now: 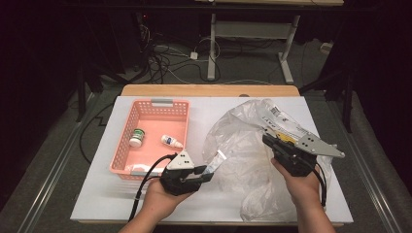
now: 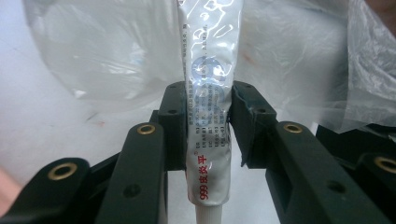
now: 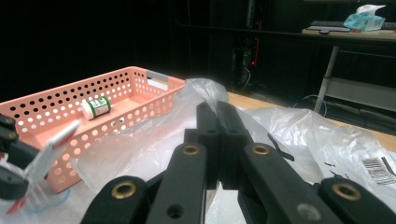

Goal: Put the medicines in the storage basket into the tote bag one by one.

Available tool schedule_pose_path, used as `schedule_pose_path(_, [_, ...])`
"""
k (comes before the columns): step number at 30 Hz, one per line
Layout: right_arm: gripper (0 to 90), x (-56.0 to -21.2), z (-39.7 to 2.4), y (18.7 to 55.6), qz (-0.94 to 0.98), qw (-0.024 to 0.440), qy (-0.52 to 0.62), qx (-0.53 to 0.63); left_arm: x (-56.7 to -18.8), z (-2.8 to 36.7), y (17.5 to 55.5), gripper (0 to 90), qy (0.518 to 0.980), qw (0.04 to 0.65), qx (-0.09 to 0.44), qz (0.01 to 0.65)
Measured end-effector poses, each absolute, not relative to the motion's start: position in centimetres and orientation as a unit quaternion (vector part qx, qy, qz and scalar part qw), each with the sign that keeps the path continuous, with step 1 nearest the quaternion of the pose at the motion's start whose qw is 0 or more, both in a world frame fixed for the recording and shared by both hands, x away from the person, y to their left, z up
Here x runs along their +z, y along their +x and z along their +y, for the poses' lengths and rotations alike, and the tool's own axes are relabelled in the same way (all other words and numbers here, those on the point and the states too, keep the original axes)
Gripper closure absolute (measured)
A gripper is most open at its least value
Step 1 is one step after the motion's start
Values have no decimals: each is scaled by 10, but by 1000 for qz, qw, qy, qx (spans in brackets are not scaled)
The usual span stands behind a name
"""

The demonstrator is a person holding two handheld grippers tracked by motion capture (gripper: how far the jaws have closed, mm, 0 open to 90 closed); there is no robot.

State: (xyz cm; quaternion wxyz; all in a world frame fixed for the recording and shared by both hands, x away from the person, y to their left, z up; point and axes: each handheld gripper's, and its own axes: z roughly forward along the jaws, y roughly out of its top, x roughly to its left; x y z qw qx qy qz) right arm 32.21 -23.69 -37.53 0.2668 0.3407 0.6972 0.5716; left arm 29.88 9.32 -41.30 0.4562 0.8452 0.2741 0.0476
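Observation:
A silver-white ointment tube [image 2: 208,79] with red print stands between the pads of my left gripper [image 2: 208,109], which is shut on it just above its crimped end. From above, the left gripper [image 1: 206,173] holds the tube [image 1: 218,160] slanting up to the right at the mouth of a crumpled clear plastic bag [image 1: 243,145]. My right gripper [image 1: 266,140] is shut on the bag's upper film. In the right gripper view its jaws [image 3: 217,109] stand together with the bag [image 3: 149,144] bunched up at their tips.
A pink perforated basket [image 1: 160,103] sits at the left of the white board [image 1: 145,199]. In it lie a white jar with a green label [image 1: 137,138] and a small white bottle [image 1: 171,141]. Cables and desk legs lie beyond the table's far edge.

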Motion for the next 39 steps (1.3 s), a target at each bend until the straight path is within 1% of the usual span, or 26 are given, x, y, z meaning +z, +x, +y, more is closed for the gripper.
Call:
schedule_pose_path(10, [900, -374, -239, 322, 695, 268, 341, 573, -425, 76, 298, 664, 852, 447, 36, 269])
schedule_pose_path(17, [900, -374, -239, 322, 695, 267, 341, 574, -424, 57, 298, 663, 852, 455, 29, 258])
schedule_pose_path(19, [900, -375, -239, 322, 697, 267, 339, 573, -423, 50, 300, 663, 854, 454, 34, 251])
schedule_pose_path(25, [900, -375, -239, 322, 696, 265, 340, 574, -419, 33, 308, 664, 850, 461, 36, 251])
schedule_pose_path(39, [900, -375, -238, 323, 696, 263, 338, 576, -422, 2, 338, 664, 850, 451, 52, 267])
